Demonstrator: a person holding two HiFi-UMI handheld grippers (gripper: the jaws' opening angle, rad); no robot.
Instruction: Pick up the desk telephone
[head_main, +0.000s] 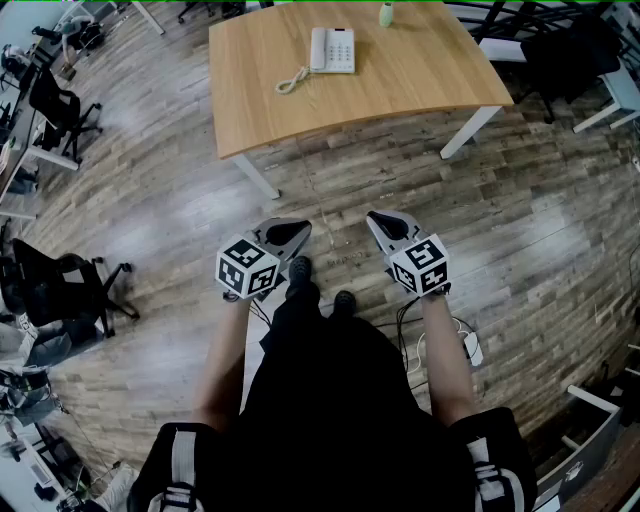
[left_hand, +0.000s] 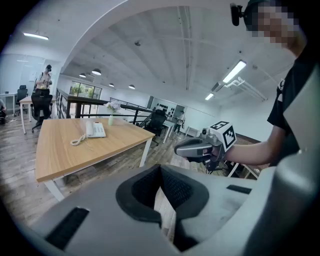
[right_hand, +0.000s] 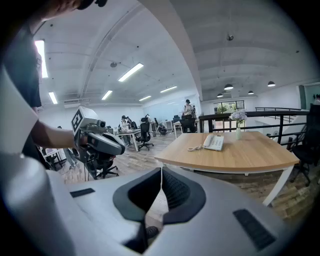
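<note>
Phone (head_main: 332, 49) on desk (head_main: 420, 85); vase (head_main: 386, 14), cropped in head view, holds pale flowers (right_hand: 238, 116). Left gripper (head_main: 298, 229) and right gripper (head_main: 376, 219): fingers closed, empty.

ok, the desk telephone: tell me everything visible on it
The desk telephone is a white, plastic-looking rectangular set lying flat on the wooden table, toward its far edge. Its handset sits in the cradle on the set's left in the head view, keypad beside it. A pale coiled cord loops off it across the tabletop. Only the table touches it.
</note>
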